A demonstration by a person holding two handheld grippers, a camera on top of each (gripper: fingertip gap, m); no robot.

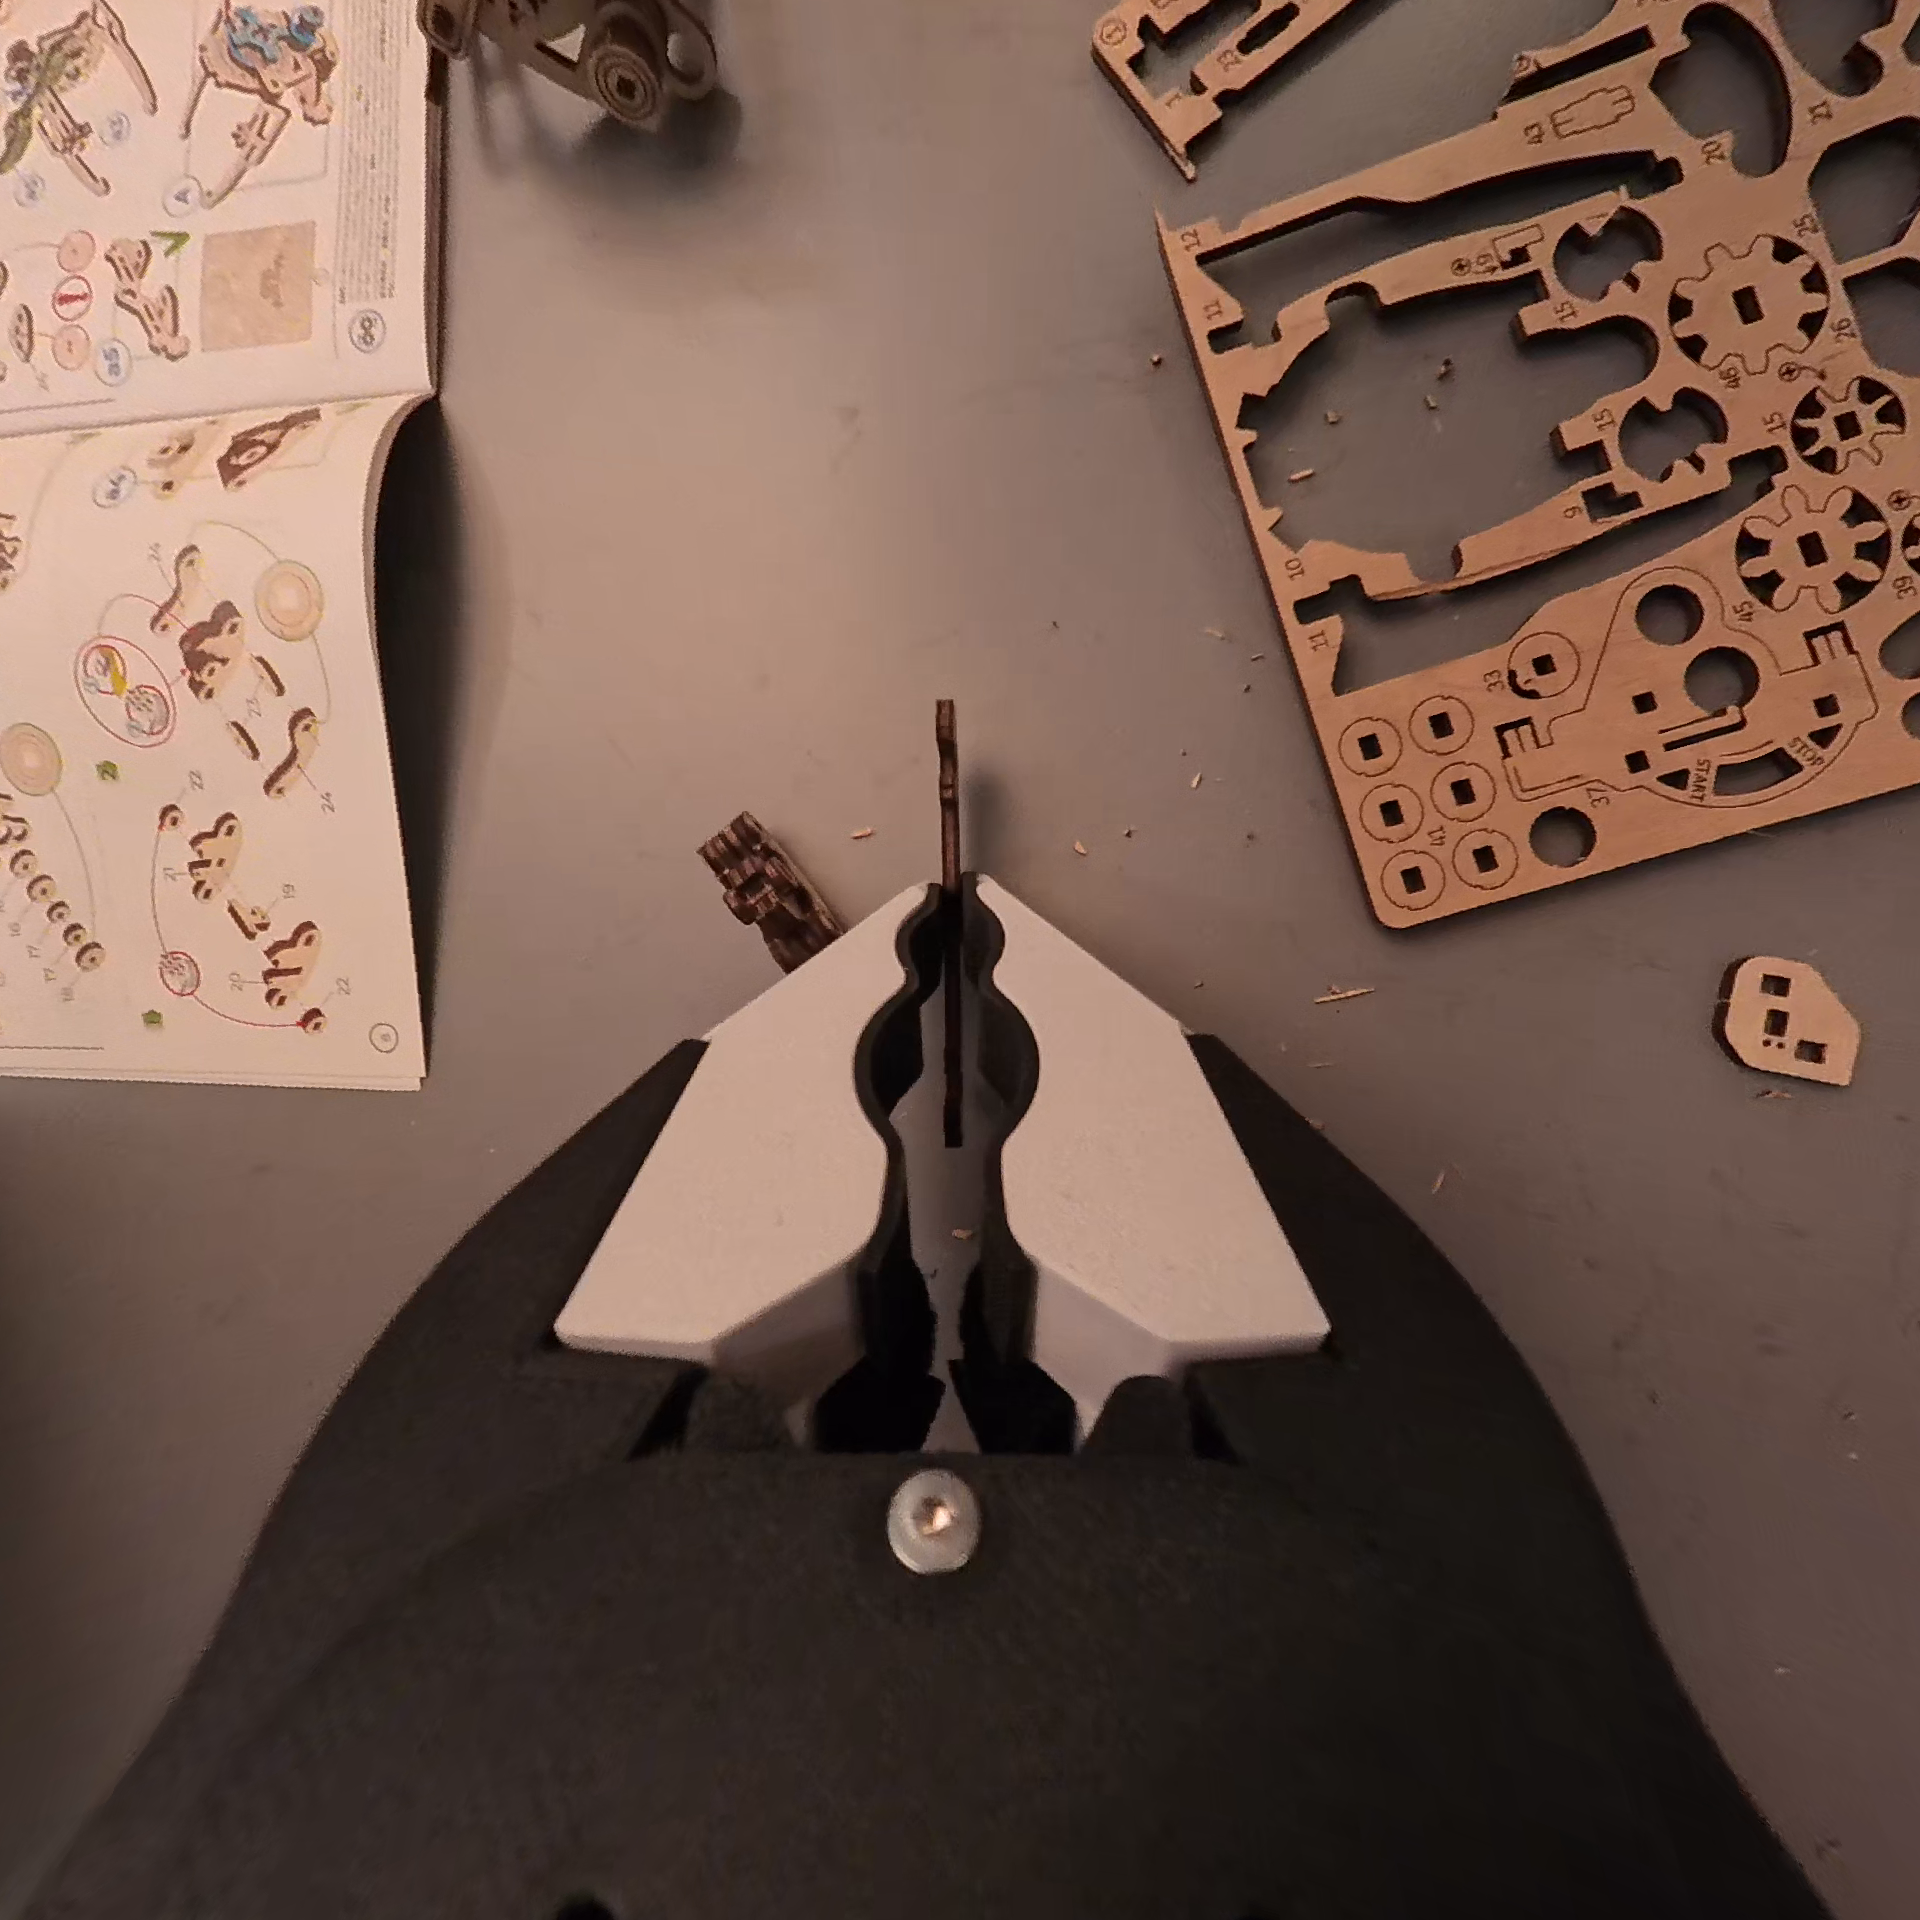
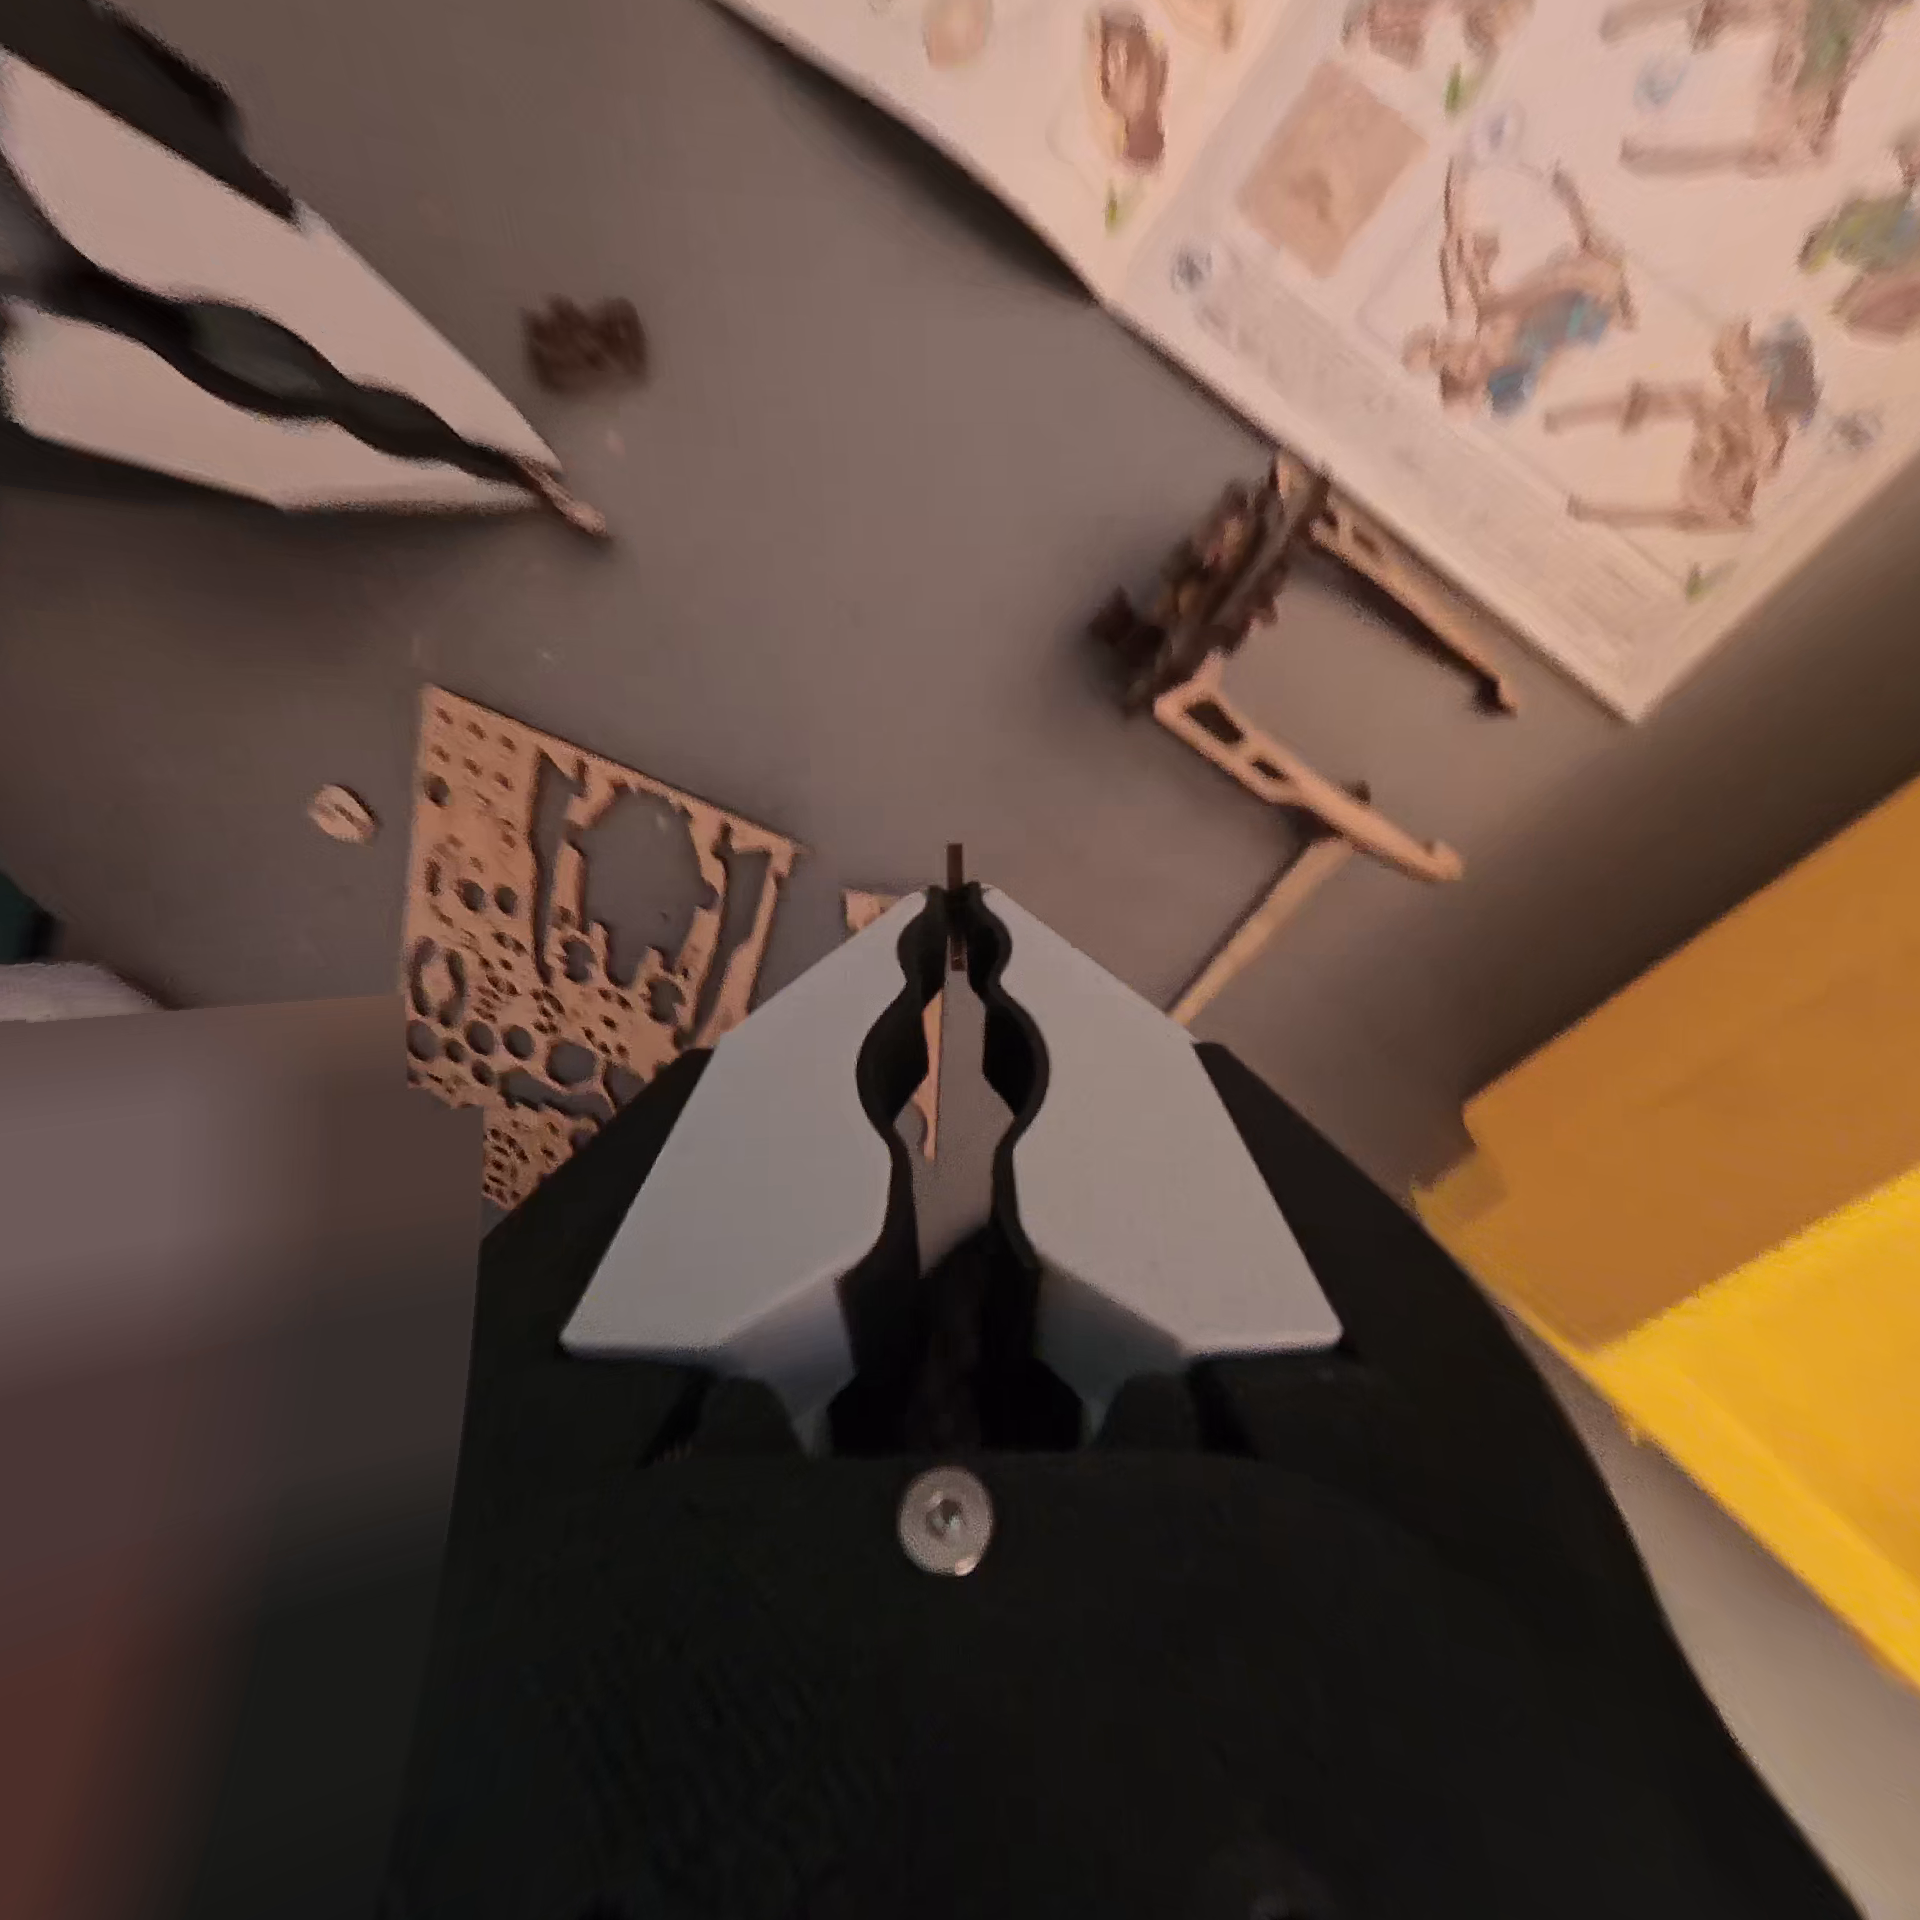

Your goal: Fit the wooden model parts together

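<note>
My left gripper (image 1: 948, 885) is shut on a thin flat wooden part (image 1: 947, 790), held edge-on and sticking out past the fingertips above the grey table. A small stack of dark wooden gear pieces (image 1: 767, 891) lies just left of its tip. My right gripper (image 2: 954, 894) is shut on a small thin wooden piece (image 2: 954, 868) whose end pokes out of the tips. In the blurred right wrist view the left gripper (image 2: 540, 483) shows at the upper left, with the gear stack (image 2: 584, 343) beside it. A partly built wooden model (image 2: 1278, 665) stands farther off.
A punched plywood part sheet (image 1: 1558, 582) lies to the right, a loose small wooden plate (image 1: 1789, 1023) below it. An open instruction booklet (image 1: 197, 540) lies on the left. The model also shows at the top (image 1: 613, 52). A yellow bin (image 2: 1714, 1247) sits at the right. Spacing between my two grippers at the tips: around 20 cm.
</note>
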